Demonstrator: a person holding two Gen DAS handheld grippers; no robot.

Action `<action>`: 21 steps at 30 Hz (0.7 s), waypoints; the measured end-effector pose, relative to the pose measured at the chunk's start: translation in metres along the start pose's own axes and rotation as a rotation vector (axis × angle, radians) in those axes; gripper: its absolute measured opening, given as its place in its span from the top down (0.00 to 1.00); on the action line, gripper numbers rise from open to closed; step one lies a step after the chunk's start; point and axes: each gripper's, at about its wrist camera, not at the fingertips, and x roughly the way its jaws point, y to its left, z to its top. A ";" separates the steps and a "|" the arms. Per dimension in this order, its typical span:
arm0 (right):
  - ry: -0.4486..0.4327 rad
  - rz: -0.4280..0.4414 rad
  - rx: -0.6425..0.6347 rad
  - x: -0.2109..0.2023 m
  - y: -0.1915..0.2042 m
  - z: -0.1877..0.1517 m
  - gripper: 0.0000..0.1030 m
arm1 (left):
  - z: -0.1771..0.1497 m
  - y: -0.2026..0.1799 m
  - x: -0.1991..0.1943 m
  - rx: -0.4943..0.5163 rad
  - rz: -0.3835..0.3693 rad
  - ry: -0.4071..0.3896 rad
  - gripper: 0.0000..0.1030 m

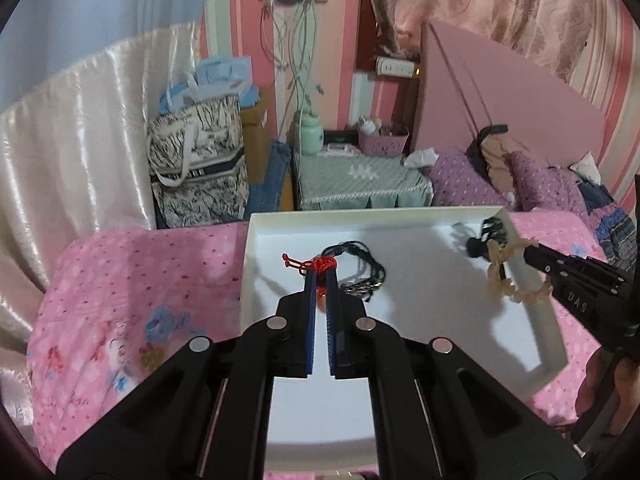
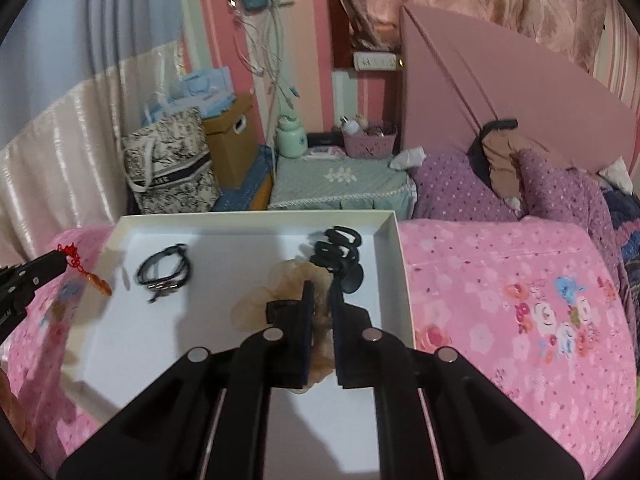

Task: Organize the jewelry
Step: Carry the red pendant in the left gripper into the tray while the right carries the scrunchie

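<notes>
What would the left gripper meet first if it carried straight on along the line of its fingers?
Probably the black cord bracelet lying in the white tray, just past the left gripper, which is shut on a red knotted cord. Depth is unclear.

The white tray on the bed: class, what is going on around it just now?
A person holds a gripper in each hand over a white tray lying on a pink floral bedspread. The left gripper is shut on a red knotted cord with an orange pendant. The right gripper is shut on a pale beaded bracelet. Both pieces hang above the tray. A black cord bracelet and a black hair clip lie inside it.
</notes>
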 end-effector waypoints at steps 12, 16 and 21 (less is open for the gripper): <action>0.141 -0.061 0.033 0.051 -0.024 -0.015 0.92 | -0.019 0.031 0.051 -0.044 0.022 0.090 0.98; 0.157 -0.084 0.005 0.056 -0.020 -0.018 0.92 | -0.023 0.034 0.058 -0.045 0.020 0.099 0.98; 0.157 -0.096 -0.012 0.054 -0.016 -0.017 0.92 | -0.029 0.037 0.064 -0.051 0.023 0.121 0.98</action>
